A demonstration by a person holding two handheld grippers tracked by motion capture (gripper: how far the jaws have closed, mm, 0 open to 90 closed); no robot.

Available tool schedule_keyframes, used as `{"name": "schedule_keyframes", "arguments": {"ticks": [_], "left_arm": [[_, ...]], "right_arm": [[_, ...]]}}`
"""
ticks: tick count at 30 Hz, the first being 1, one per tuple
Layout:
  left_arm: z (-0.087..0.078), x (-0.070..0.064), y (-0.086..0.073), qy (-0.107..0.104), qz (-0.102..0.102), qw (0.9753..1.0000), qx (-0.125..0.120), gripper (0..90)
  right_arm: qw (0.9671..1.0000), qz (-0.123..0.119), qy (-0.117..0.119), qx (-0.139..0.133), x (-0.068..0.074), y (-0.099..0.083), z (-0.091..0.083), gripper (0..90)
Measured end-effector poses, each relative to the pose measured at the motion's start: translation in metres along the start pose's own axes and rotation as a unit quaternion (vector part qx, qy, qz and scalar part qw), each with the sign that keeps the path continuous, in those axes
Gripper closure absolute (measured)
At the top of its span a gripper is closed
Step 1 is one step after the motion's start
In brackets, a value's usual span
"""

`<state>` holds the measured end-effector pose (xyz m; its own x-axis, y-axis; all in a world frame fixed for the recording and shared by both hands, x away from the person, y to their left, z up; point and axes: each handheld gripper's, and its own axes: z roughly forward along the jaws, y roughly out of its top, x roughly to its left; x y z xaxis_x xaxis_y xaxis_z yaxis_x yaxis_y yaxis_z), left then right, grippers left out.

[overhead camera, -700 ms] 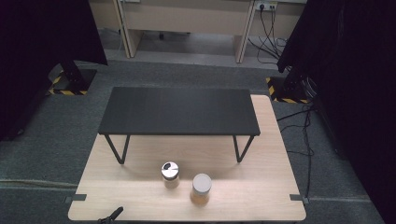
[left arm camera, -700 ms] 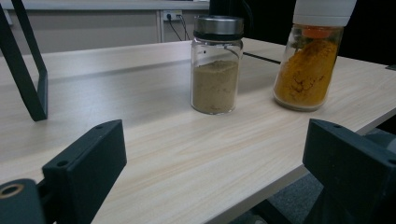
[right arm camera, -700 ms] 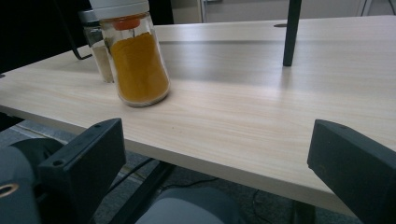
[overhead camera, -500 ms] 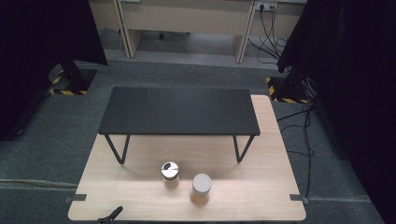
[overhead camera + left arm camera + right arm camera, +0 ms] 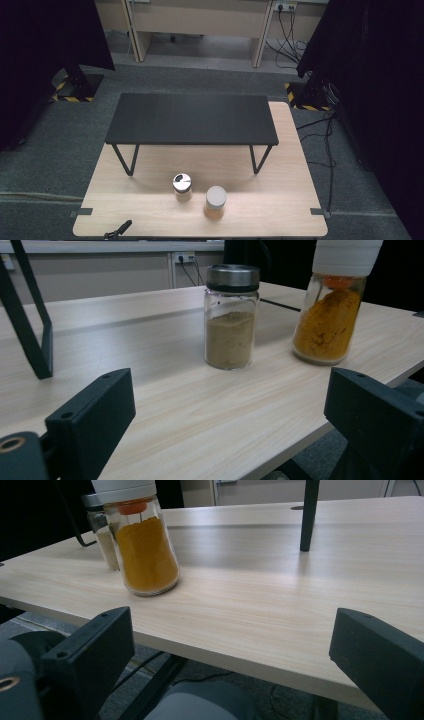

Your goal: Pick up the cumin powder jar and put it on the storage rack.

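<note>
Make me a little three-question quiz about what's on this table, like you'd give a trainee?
1. True or false: the two jars stand on top of the black shelf.
2. Which jar holds orange powder: A) the white-lidded jar, B) the metal-lidded jar?
3. Fill in: the left gripper has its jaws ____.

Key
1. False: they stand on the wooden table, in front of the shelf.
2. A; the metal-lidded one holds a dull tan powder.
3. Open, with nothing between them.
</note>
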<state>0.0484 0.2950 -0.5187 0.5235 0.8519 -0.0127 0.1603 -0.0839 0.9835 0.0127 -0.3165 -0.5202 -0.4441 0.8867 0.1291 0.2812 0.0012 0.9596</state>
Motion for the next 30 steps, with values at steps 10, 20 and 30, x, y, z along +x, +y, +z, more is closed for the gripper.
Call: {"name": "schedule_keyframes", "arguments": {"ticks": [10, 20, 30], "left_arm": [[0.019, -0.001, 0.026, -0.016, 0.011, 0.9998, 0.0, 2.4], [0.055, -0.008, 0.034, -0.026, 0.019, 0.9994, 0.015, 0.0], [0.075, -0.01, 0.036, -0.025, 0.022, 0.9993, 0.017, 0.0]], "right_arm": [[1.0, 0.002, 0.005, 0.0, 0.001, 0.001, 0.003, 4.5], [0.9999, 0.005, 0.008, -0.005, 0.0, 0.001, 0.001, 4.5], [0.9999, 0.005, 0.011, -0.001, -0.002, 0.001, 0.003, 4.5]]}}
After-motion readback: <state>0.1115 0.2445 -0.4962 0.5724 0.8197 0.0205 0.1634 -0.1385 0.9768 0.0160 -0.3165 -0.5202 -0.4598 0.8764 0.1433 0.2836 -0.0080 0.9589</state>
